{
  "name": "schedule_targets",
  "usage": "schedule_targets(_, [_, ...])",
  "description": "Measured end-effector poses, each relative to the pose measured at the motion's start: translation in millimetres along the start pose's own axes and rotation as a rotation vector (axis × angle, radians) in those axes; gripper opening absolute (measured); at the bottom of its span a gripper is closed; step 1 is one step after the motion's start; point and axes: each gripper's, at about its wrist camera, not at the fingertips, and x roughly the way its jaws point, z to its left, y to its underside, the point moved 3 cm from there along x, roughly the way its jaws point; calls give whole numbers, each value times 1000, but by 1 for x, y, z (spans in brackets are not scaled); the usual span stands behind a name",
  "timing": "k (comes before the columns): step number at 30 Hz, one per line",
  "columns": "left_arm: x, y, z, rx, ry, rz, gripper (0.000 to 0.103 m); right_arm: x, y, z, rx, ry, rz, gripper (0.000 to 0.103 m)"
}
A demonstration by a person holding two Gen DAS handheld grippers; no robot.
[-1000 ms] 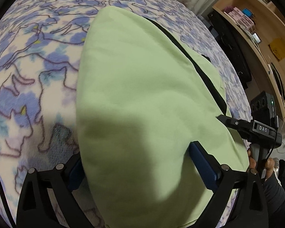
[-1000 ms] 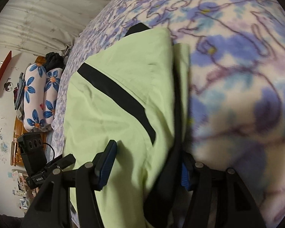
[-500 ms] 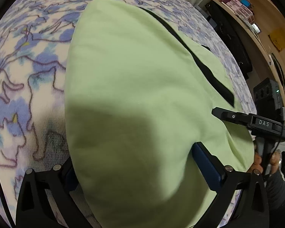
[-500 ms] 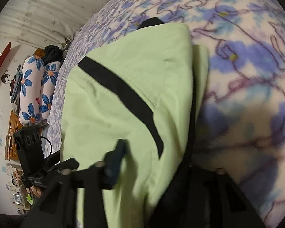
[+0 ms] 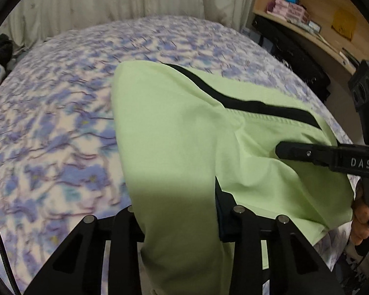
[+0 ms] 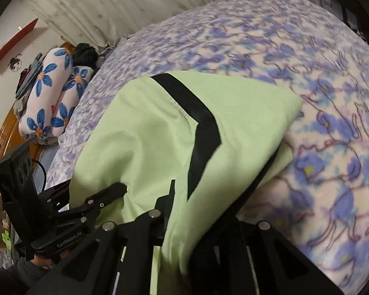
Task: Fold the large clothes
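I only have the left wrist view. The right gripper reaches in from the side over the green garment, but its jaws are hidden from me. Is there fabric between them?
Observer: Yes. In the right wrist view the right gripper has its jaws closing with the green garment between them.
Operator: Is that a single layer on that side?
Observer: No. A lower layer with a dark edge sticks out under the top fold, on the side toward the flowered blanket.

Floral blanket [image 5: 51, 132] covers bed; curtain [image 5: 110, 2] behind; flower-print pillows [image 6: 51, 100] left; wooden shelf [image 5: 315, 9] right.
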Motion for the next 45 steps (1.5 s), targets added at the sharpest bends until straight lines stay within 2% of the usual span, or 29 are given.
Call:
schedule_targets(6, [-50, 0, 64, -35, -49, -68, 34, 10, -13, 53, -14, -90, -48, 10])
schedule_targets(15, [-72, -30, 184, -60, -144, -117, 34, 86, -63, 133, -31, -217, -78, 10])
schedule_targets(21, [-41, -83, 265, -42, -188, -135, 34, 149, -122, 163, -46, -233, -106, 10])
schedule_targets(26, [-7, -130, 327, -33, -201, -154, 34, 205, -184, 179, -62, -242, -131, 10])
schedule_targets(31, [44, -168, 392, -57, -178, -142, 34, 264, -232, 178, -40, -234, -146, 10])
schedule_targets(34, [83, -178, 418, -33, -205, -112, 35, 303, -248, 171, -39, -199, -138, 10])
schedule_targets(36, [105, -177, 430, -38, -218, -83, 39, 325, -251, 169, -63, -165, -132, 10])
schedule_targets(37, [114, -175, 436, -47, -225, -70, 46, 331, -252, 169, -69, -156, -131, 11])
schedule_targets(38, [120, -172, 442, -53, -241, -81, 59, 337, -252, 166, -71, -145, -128, 11])
schedule_targets(40, [121, -167, 449, -57, -304, -126, 75, 348, -252, 161, -59, -128, -106, 13])
schedule_targets(45, [122, -162, 454, -57, -318, -150, 76, 348, -253, 159, -81, -139, -101, 14])
